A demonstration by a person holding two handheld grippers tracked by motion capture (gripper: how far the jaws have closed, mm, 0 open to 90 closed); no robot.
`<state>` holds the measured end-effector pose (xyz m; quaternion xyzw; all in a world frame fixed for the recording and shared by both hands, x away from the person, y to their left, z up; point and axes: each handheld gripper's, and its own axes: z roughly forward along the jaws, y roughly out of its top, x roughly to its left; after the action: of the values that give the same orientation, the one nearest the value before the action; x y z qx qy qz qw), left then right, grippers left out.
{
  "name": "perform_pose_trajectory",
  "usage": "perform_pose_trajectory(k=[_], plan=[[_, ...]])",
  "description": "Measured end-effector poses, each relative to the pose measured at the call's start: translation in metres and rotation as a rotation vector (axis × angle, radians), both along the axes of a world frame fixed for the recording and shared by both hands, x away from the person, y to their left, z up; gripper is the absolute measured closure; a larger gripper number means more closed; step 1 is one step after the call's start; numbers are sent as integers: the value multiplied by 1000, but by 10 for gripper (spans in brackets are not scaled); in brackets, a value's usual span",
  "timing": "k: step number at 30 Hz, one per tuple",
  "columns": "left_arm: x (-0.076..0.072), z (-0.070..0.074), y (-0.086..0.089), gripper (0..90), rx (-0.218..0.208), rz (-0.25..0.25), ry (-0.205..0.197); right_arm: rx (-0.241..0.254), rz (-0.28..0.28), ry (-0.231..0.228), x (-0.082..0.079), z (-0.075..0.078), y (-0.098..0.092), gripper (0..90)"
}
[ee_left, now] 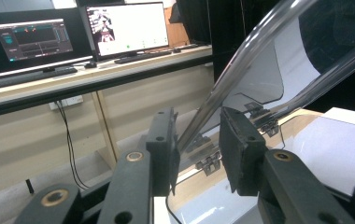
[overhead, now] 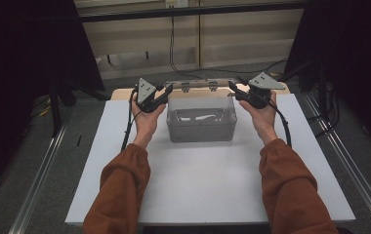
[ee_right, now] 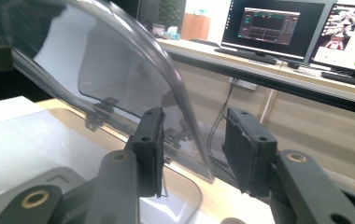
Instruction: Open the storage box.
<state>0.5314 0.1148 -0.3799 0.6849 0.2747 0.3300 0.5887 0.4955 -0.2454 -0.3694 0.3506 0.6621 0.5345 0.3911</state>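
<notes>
A clear plastic box (overhead: 201, 124) stands at the back middle of the white table (overhead: 198, 180). Its clear hinged lid (overhead: 200, 91) is tilted up, with hinges (overhead: 199, 87) at the rear. My left gripper (overhead: 166, 90) is at the lid's left corner. In the left gripper view the lid's curved rim (ee_left: 259, 37) runs between the jaws of my left gripper (ee_left: 199, 135), against the left pad (ee_left: 164, 144) and apart from the right pad. My right gripper (overhead: 232, 87) is at the lid's right corner. There the lid (ee_right: 119, 60) lies against one pad (ee_right: 150, 144) of my right gripper (ee_right: 194, 135), with a gap to the other.
Behind the table runs a desk with monitors (ee_left: 126, 28) and keyboards (ee_right: 248, 53). Cables (overhead: 172, 44) hang down the wall behind. Black curtains flank both sides. A wooden board edge (overhead: 120, 92) shows under the table's back.
</notes>
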Motion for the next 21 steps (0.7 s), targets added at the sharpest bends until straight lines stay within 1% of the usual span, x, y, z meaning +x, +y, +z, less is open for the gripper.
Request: perform_pose_trajectory(k=[2,4,6,8,9,11,12,14,17,19,21], plan=[[2,-1,1,674,8,0,4,15,10,8,3,-1,-1,570],[4,-2,0,678,-3,3,14,3,13,12,6,-1,-1,572],[7,-2,1,685,3,6,19,13,18,18,10,-3,-1,577],[9,-3,0,691,-3,12,23,20,17,23,14,-5,0,587],[10,-4,0,692,-9,12,32,21,19,23,15,-7,0,592],[12,-4,0,691,5,14,34,38,19,30,18,-11,1,601],[13,-5,-1,690,0,15,35,37,18,32,20,-13,1,605],[15,-7,0,691,6,14,41,43,15,41,22,-16,1,610],[18,-9,0,701,2,18,53,42,19,52,27,-19,2,615],[20,-11,-1,710,-19,22,62,49,22,55,29,-19,2,621],[22,-13,0,721,-18,30,73,51,25,61,31,-18,3,632]])
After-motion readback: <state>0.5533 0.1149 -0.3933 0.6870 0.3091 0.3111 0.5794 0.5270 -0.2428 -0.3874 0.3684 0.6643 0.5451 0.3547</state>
